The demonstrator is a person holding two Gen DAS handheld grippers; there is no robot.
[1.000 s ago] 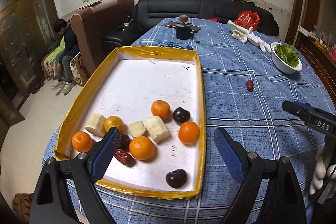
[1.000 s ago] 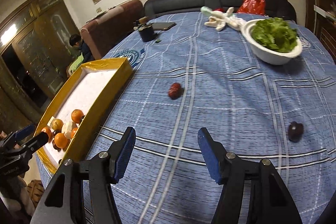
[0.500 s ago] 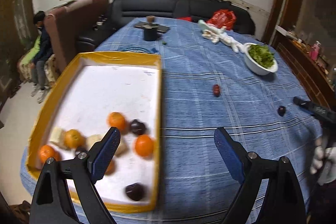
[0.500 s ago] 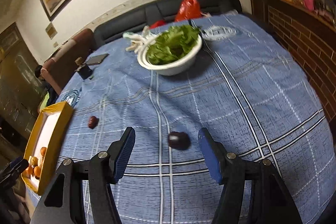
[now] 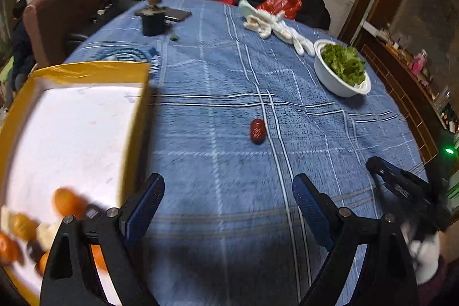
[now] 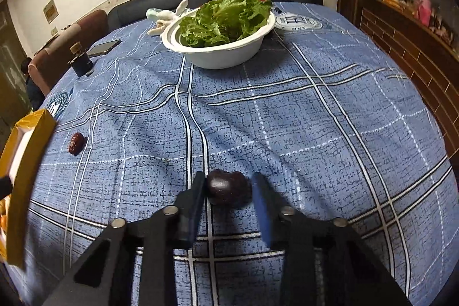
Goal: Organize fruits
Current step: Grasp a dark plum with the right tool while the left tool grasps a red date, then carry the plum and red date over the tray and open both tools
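A dark plum (image 6: 228, 187) lies on the blue plaid tablecloth between the fingers of my right gripper (image 6: 229, 185). The jaws are narrowed around it; the left finger touches it and a small gap shows at the right finger. A red date (image 5: 257, 130) lies on the cloth ahead of my left gripper (image 5: 228, 198), which is open and empty. The date also shows in the right wrist view (image 6: 76, 143). The yellow-rimmed white tray (image 5: 137, 116) at the left holds several oranges (image 5: 67, 201), pale chunks and dark fruits, all blurred.
A white bowl of lettuce (image 6: 221, 30) stands beyond the plum, also in the left wrist view (image 5: 341, 70). White gloves (image 5: 275, 27), a dark cup (image 5: 153, 20), a phone (image 5: 176, 14) and a red bag (image 5: 279, 2) lie at the far side. A sofa stands behind the table.
My right gripper has moved forward over the plum and its jaws have narrowed around it. My left gripper has swung right, away from the tray, towards the red date.
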